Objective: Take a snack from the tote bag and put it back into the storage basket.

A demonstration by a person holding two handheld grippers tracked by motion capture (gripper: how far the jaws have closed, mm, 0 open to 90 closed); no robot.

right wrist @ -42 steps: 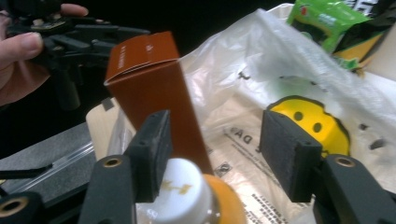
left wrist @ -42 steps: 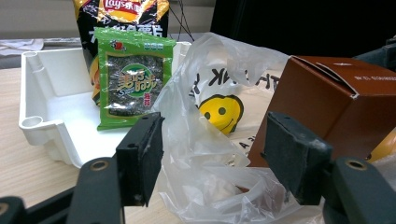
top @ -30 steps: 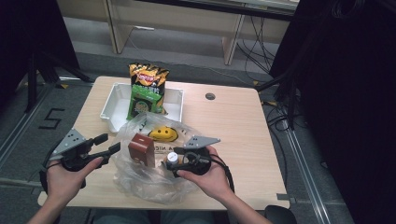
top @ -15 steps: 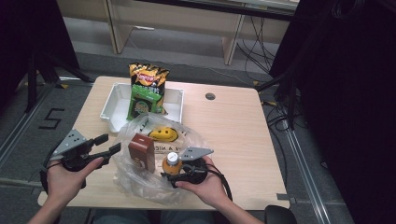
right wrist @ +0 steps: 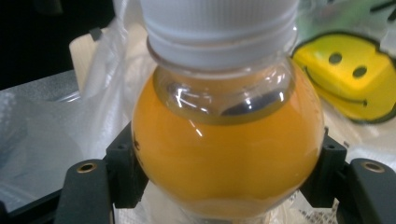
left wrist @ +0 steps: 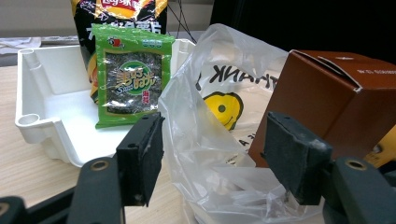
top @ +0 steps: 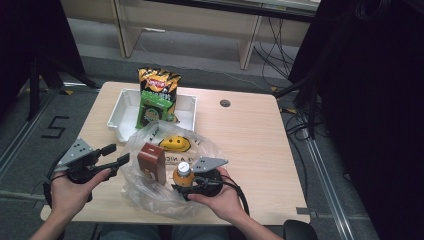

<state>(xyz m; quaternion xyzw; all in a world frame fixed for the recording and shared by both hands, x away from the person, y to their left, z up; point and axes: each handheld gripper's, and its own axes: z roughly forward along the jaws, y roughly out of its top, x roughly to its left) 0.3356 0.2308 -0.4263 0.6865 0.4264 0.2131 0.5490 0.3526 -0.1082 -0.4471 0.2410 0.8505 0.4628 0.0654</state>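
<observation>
A small bottle of orange juice (right wrist: pixel 224 140) with a white cap stands upright inside a clear plastic bag (top: pixel 150 200) printed with a yellow smiley face. My right gripper (top: pixel 192 182) is shut on the bottle (top: pixel 183 175), a jaw pressing on each side of its round body. A brown carton (top: pixel 151 161) stands in the bag just left of the bottle. My left gripper (top: pixel 117 160) is open at the bag's left edge. In the left gripper view, loose bag film (left wrist: pixel 201 140) lies between the pads (left wrist: pixel 140 158) without being pinched, and the carton (left wrist: pixel 327 102) sits behind the right jaw.
A white tray (top: pixel 122 107) at the back of the table holds a green seaweed packet (top: pixel 151 107) leaning on a black and orange chips bag (top: pixel 159 80). A cable hole (top: pixel 225 103) marks the far right of the tabletop. The floor drops away on every side.
My right gripper with the bottle has shifted slightly toward the near edge and turned a little. The left gripper has stayed put.
</observation>
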